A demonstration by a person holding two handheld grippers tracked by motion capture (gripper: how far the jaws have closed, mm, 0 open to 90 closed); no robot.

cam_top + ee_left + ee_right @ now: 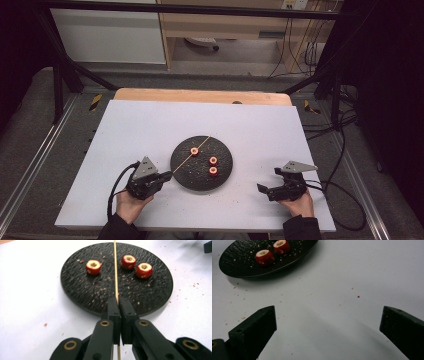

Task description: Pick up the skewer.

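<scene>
The left gripper pinches a thin wooden skewer lying across the black plate. The right gripper hangs spread wide, touching nothing.

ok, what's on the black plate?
On the plate: three red cored fruit pieces, scattered crumbs, and a thin wooden skewer running across it, pinched by the left gripper. Whether the skewer touches the plate can't be told.

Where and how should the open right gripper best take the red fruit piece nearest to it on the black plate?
Probably by its red sides, coming from above: the fruit piece stands with its cored hole up on the plate, another piece close behind. The right gripper is open; the left gripper holds the skewer.
</scene>
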